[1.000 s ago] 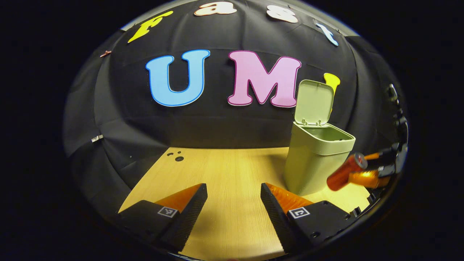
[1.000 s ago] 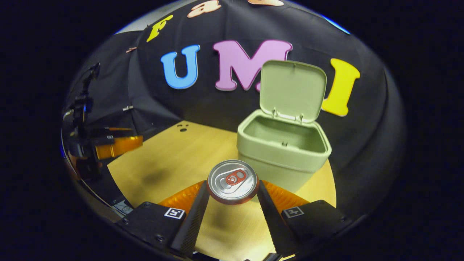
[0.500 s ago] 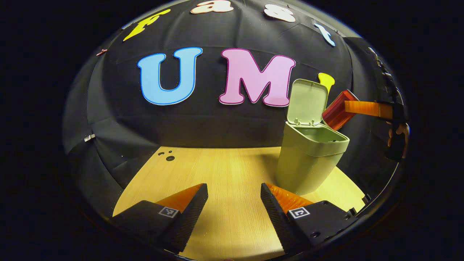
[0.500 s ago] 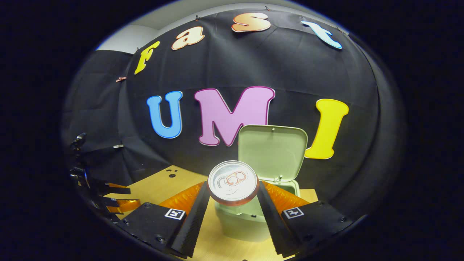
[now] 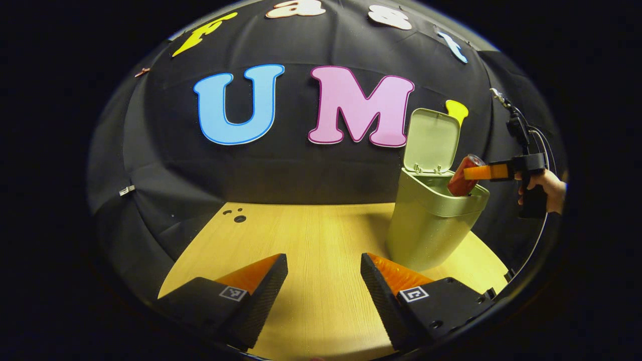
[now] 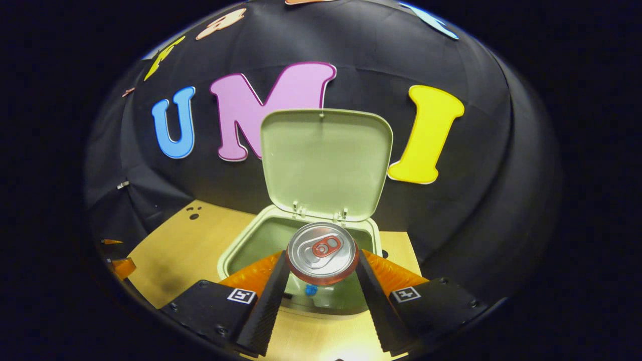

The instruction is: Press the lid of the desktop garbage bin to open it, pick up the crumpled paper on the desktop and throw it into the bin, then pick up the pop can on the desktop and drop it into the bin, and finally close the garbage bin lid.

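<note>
left gripper [image 5: 323, 273]: low over the light wooden tabletop [image 5: 311, 235], fingers spread wide apart, nothing between them, bare wood showing in the gap. in the right gripper view a bit of it peeks in at the far left edge [image 6: 120, 265].
tabletop holes: small dark holes near the back left corner of the wood [image 5: 235, 216], also seen in the right gripper view [image 6: 193, 213].
pale green plastic desktop bin [image 5: 426, 225]: stands on the right part of the tabletop in the left gripper view, close to the back wall. in the right gripper view its rim [image 6: 235, 248] sits right under the right gripper.
pale green hinged lid [image 5: 432, 140]: up and open, standing nearly upright on the back hinge; inner face toward the camera in the right gripper view [image 6: 326, 163].
bin inside: a small blue item on the bottom [image 6: 311, 289], too small to tell what it is. crumpled paper cannot be made out.
red aluminium pop can [image 6: 322, 252]: clamped between both right fingers, silver top with pull tab facing the camera, held over the open mouth of the bin. in the left gripper view it is tilted, lower end dipping below the rim [image 5: 462, 176].
right gripper [image 6: 322, 273]: closed on the can, a finger pressing each side. in the left gripper view it reaches in from the right above the bin [image 5: 484, 172].
person's hand [image 5: 544, 185]: wrapped on the right gripper's handle, far right of the left gripper view.
</note>
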### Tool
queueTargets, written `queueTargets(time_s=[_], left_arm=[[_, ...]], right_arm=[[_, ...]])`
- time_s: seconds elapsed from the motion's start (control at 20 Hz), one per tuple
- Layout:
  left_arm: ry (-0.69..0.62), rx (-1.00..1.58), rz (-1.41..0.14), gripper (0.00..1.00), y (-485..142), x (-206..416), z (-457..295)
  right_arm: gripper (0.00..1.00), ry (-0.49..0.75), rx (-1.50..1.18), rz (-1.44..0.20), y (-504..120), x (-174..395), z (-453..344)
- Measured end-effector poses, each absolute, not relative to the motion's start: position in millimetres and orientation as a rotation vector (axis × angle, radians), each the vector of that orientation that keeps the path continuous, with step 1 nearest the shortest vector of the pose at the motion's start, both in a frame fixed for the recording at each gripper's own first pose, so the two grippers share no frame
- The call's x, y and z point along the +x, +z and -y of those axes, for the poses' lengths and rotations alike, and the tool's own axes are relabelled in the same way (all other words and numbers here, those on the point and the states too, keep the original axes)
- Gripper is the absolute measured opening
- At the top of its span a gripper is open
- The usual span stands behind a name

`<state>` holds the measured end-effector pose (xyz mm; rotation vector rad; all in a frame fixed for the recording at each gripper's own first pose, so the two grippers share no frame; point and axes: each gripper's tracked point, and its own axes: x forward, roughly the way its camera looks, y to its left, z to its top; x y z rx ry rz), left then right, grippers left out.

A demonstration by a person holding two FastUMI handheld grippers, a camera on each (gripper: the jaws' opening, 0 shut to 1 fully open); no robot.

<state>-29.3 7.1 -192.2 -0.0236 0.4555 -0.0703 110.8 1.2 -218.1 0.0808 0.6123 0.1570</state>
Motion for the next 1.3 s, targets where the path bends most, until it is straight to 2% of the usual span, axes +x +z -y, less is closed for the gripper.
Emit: queueTargets(time_s=[0.35,0.4,0.5,0.9,0.95,1.0,1.3], left_arm=[[-0.062,-0.019,-0.466,0.94,-194.6,-29.4,-11.9],[-0.062,-0.018,-0.468,0.97,-195.4,-29.8,-12.3],[-0.059,-0.017,-0.47,0.94,-195.2,-29.1,-13.4],[-0.05,-0.019,-0.474,0.94,-195.0,-29.5,-15.1],[-0.05,-0.018,-0.475,0.98,-195.2,-30.7,-14.7],[-0.05,-0.017,-0.475,0.95,-194.6,-30.8,-14.9],[-0.051,-0.011,-0.476,0.94,-193.7,-32.7,-13.5]], right_arm=[[0.83,0.141,0.115,-0.722,-260.2,112.3,-1.4],[0.83,0.142,0.114,-0.721,-261.0,112.0,-2.0],[0.83,0.139,0.102,-0.717,-262.6,114.4,-1.9],[0.84,0.138,0.098,-0.721,-265.4,114.8,-3.3],[0.84,0.137,0.099,-0.72,-265.1,114.6,-3.1],[0.84,0.137,0.1,-0.72,-264.6,114.0,-2.7],[0.84,0.135,0.102,-0.713,-262.1,112.2,-1.1]])
